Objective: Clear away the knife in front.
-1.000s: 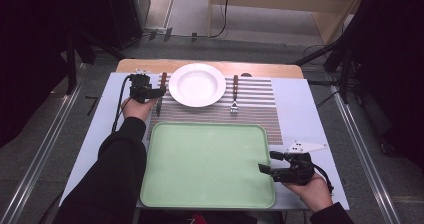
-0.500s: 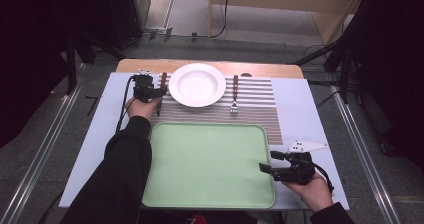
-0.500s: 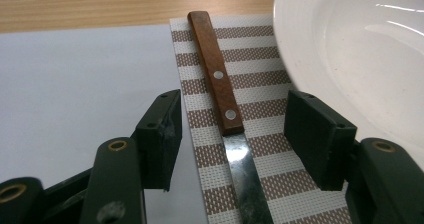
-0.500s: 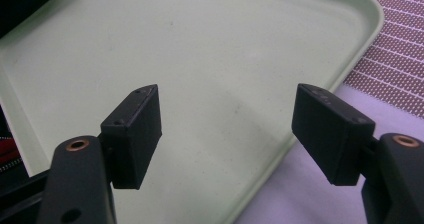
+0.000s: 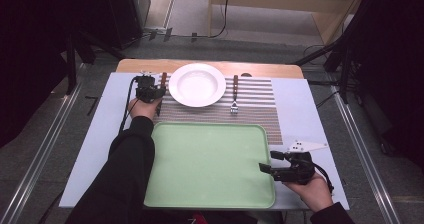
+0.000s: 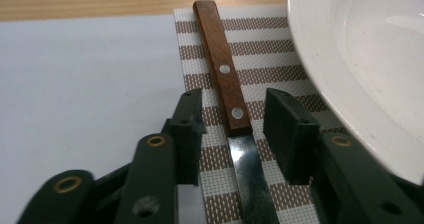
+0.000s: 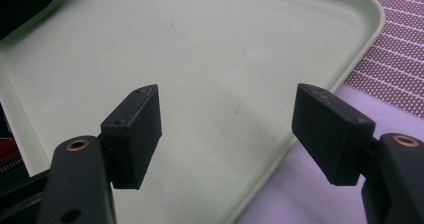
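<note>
A knife with a brown wooden handle lies on the striped placemat, just left of the white plate. My left gripper straddles it where handle meets blade. Its jaws have just been closing, with the knife between them and a gap still on each side, so it is open. In the high view the left gripper sits beside the plate, over the knife. My right gripper hangs open and empty over the green tray's corner, at the front right.
A fork lies on the placemat to the right of the plate. The green tray takes up the front middle of the table. A pale cloth covers the tabletop, with a wooden strip along the far edge.
The left hand has shifted only slightly beside the plate, staying over the knife. The right hand and gripper have kept still at the tray's corner.
</note>
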